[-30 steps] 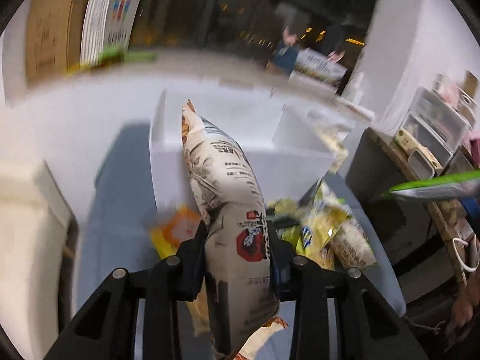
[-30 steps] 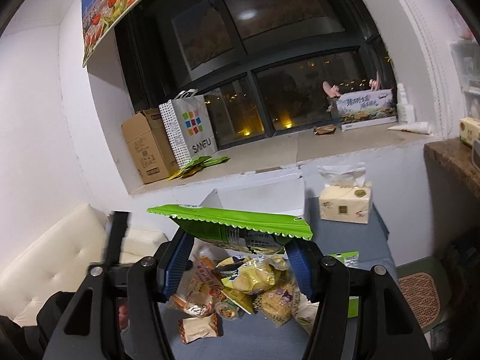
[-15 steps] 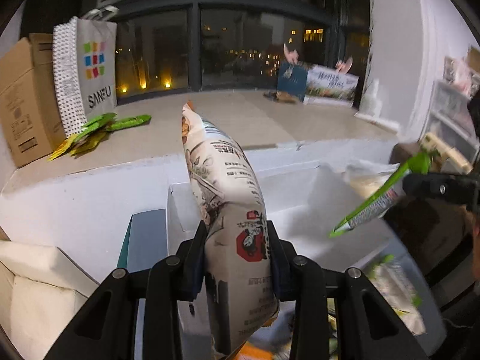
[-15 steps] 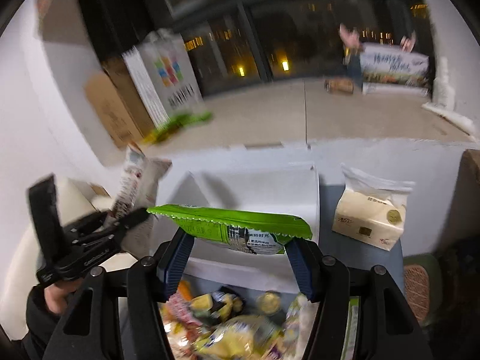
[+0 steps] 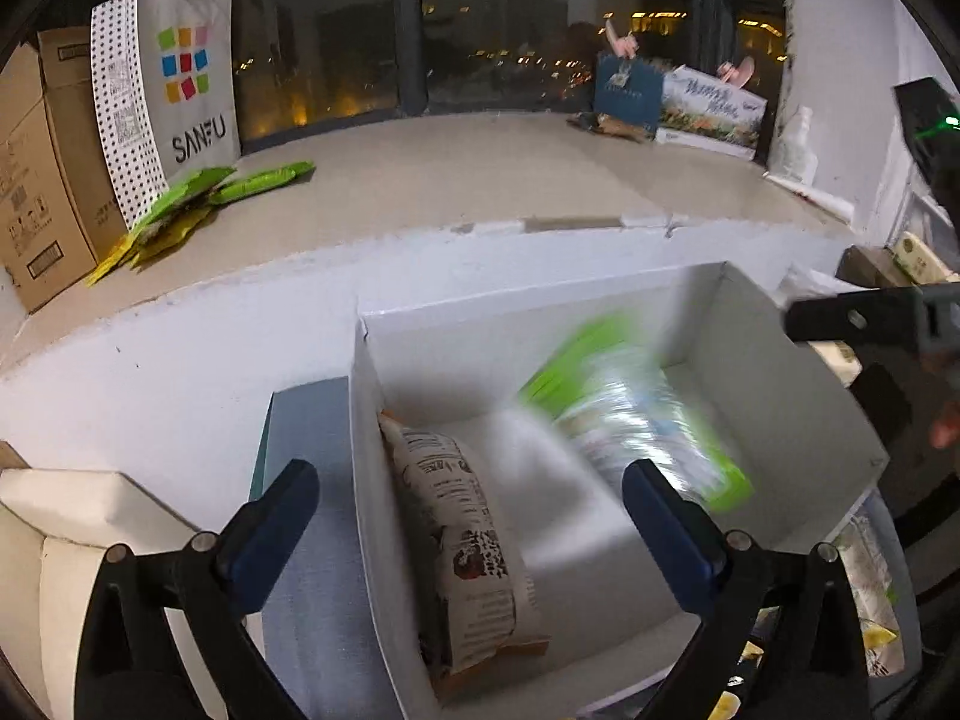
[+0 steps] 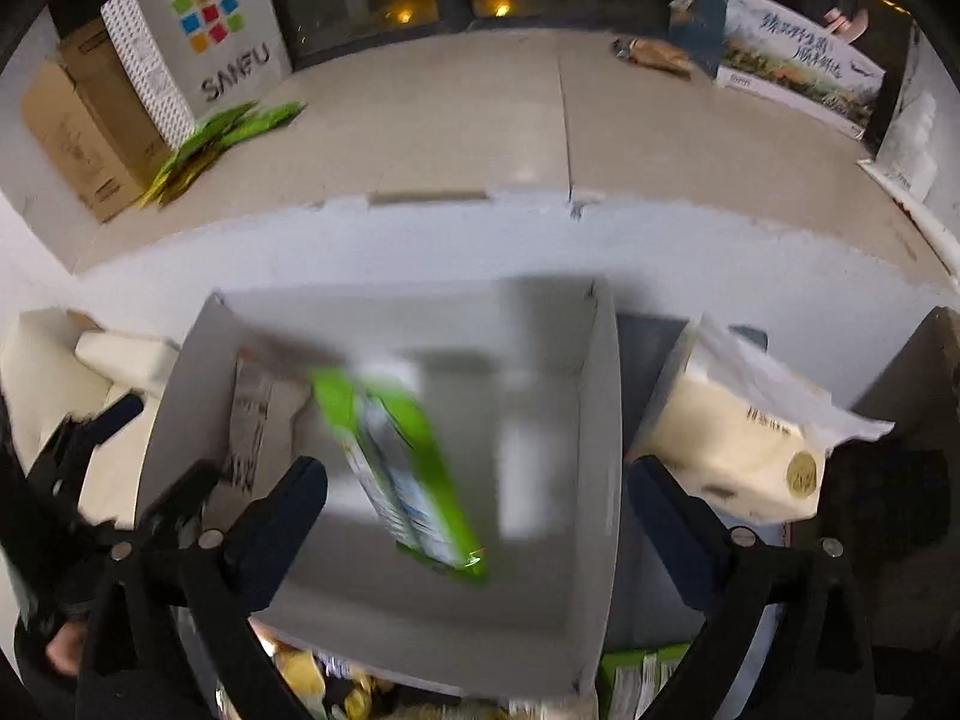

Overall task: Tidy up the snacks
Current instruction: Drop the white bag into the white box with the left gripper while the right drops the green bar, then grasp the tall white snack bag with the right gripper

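Both grippers spread wide, holding nothing. Left gripper (image 5: pixel 471 495) hung over the white box (image 5: pixel 798 354); beige snack bag (image 5: pixel 465 546) lay along its left wall, long axis front-to-back. Green snack bag (image 6: pixel 399 474), blurred, was mid-box below right gripper (image 6: pixel 477 489). Right half bare; loose snacks (image 6: pixel 312 681) sat just beside the near wall.

Open box (image 5: pixel 798 360), two bags (image 5: pixel 468 540) inside

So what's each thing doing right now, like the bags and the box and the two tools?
Left tool: open, holding nothing.
Right tool: open, holding nothing.
Beige bag: lying in the box, against its left wall.
Green bag: blurred, loose inside the box.
Box: open on top.
Tissue pack: open, a tissue sticking out.
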`<state>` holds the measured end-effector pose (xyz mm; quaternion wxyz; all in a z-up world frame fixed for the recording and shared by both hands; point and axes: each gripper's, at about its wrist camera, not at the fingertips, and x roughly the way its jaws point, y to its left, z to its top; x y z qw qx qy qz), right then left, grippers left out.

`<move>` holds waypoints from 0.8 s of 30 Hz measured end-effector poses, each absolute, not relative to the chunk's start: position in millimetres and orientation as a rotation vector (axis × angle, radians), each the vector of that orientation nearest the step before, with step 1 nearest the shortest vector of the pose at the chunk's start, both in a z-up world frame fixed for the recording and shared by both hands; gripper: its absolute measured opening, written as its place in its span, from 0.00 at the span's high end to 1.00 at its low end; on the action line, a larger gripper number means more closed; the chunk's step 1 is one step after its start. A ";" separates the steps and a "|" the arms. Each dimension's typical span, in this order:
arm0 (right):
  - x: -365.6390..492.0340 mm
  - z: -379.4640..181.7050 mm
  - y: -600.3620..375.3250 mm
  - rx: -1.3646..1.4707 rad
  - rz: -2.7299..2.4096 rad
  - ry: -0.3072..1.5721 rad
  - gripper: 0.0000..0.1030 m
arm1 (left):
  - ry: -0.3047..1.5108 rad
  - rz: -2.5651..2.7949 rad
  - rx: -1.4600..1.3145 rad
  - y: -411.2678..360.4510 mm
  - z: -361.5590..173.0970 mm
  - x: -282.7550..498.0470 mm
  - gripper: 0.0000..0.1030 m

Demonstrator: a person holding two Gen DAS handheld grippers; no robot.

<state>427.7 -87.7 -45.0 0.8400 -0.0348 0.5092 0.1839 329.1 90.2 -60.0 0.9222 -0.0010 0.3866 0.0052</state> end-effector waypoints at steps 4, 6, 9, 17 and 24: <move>420.6 -35.8 -95.8 -0.010 0.389 1.004 0.00 | 0.735 -0.003 -0.012 92.6 -47.5 308.3 0.00; 408.3 -26.6 -98.8 -0.017 0.408 0.952 0.00 | 0.710 -0.034 -0.045 92.9 -41.3 291.4 0.00; 385.2 -7.2 -106.4 -0.014 0.437 0.841 0.00 | 0.604 -0.069 -0.010 83.8 -29.6 256.6 0.00; 270.7 23.9 -148.1 0.012 0.580 0.560 0.00 | 0.583 -0.136 0.012 49.3 -12.9 160.5 0.00; 169.3 -2.8 -189.4 0.030 0.596 0.502 0.00 | 0.570 -0.158 -0.094 27.2 -20.5 84.6 0.00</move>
